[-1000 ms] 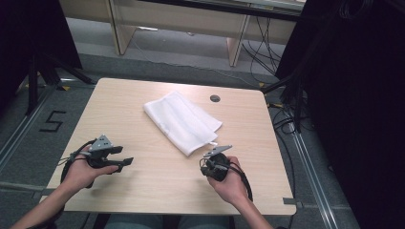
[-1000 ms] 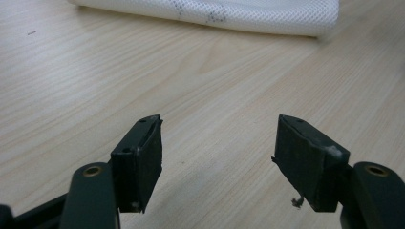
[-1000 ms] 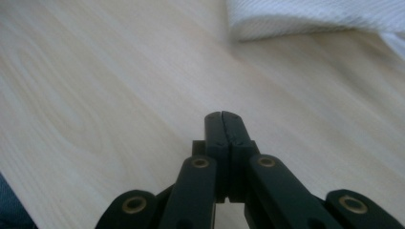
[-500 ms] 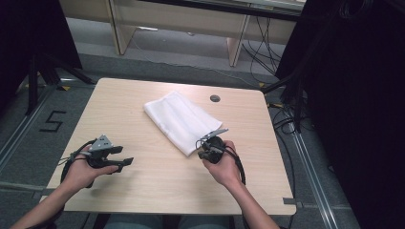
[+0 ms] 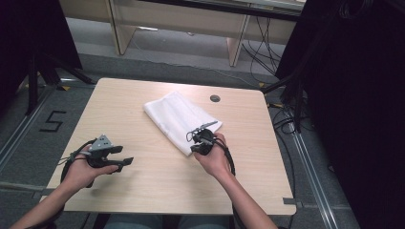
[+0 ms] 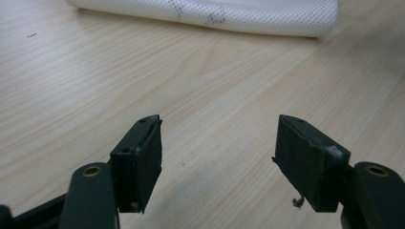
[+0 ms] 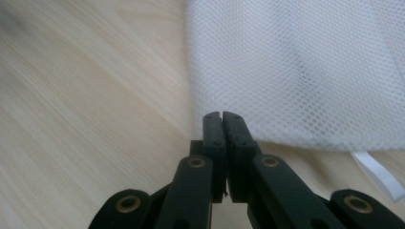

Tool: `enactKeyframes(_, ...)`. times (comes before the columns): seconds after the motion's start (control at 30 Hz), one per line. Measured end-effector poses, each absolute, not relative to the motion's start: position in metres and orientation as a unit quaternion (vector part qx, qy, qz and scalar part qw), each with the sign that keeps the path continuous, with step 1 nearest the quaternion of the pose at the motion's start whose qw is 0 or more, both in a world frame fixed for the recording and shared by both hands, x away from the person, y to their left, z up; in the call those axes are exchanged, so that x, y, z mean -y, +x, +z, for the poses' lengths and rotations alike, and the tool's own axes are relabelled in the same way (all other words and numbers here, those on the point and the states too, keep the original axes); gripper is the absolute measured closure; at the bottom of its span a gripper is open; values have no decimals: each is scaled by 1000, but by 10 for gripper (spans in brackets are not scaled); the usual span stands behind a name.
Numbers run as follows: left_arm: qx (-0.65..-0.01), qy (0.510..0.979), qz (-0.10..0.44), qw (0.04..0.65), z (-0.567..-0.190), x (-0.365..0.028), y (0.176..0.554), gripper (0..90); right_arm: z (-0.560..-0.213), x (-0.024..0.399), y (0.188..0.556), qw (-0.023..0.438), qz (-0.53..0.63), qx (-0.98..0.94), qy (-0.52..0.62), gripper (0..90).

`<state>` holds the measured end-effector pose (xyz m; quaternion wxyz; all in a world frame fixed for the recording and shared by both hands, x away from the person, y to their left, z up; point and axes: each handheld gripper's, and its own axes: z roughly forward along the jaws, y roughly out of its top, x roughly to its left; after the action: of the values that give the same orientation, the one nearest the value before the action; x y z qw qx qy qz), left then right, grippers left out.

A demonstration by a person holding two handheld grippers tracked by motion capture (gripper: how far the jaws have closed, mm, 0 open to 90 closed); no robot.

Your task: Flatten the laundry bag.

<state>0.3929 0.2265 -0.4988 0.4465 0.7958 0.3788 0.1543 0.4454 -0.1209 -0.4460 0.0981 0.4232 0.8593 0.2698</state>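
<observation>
A folded white mesh cloth [image 5: 179,117] lies slantwise on the middle of the wooden table [image 5: 143,191]. My right gripper [image 5: 195,143] is at the cloth's near corner. In the right gripper view its jaws [image 7: 222,117] are shut tight, tips over the edge of the mesh cloth [image 7: 310,71], with nothing visibly between them. A white strap [image 7: 377,176] sticks out from the cloth's hem. My left gripper [image 5: 122,156] hovers open over bare wood at the table's left. In its own view the left gripper [image 6: 217,157] points toward the cloth [image 6: 215,14] farther off.
A round dark cable hole [image 5: 215,98] sits in the tabletop behind the cloth. Beyond the far edge stand wooden furniture legs [image 5: 236,45]. Cables [image 5: 286,119] lie on the floor at the right, and a "5" mark [image 5: 52,121] at the left.
My right gripper has moved forward and left from the table's near part up to the cloth's near corner. The left gripper has stayed put.
</observation>
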Motion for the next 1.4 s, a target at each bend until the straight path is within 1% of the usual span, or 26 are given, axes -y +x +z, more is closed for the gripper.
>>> enactKeyframes(0.37,-375,795,155,451,-497,-227,393,324,-450,94,469,113,250,-866,418,900)
enactKeyframes(0.73,-373,796,156,450,-497,-226,393,325,-471,82,488,119,224,-865,434,893)
enactKeyframes(0.83,-372,797,156,450,-497,-226,393,325,-474,82,489,119,222,-865,434,894)
enactKeyframes(0.97,-373,797,155,450,-497,-226,393,325,-480,82,489,99,218,-864,444,900)
enactKeyframes(1.03,-371,797,154,451,-497,-226,393,326,-483,83,489,108,215,-866,438,900)
enactKeyframes(1.2,-371,797,153,451,-497,-226,393,327,-484,85,486,97,212,-865,444,900)
enactKeyframes(1.23,-368,800,155,448,-496,-227,393,328,-485,87,486,106,215,-869,432,900)
enactKeyframes(1.3,-370,794,154,456,-495,-226,393,330,-484,87,483,102,209,-871,432,900)
enactKeyframes(1.33,-369,794,153,458,-496,-226,393,332,-485,88,483,110,209,-876,420,900)
enactKeyframes(1.4,-368,795,152,458,-496,-225,393,334,-484,89,480,102,207,-876,423,900)
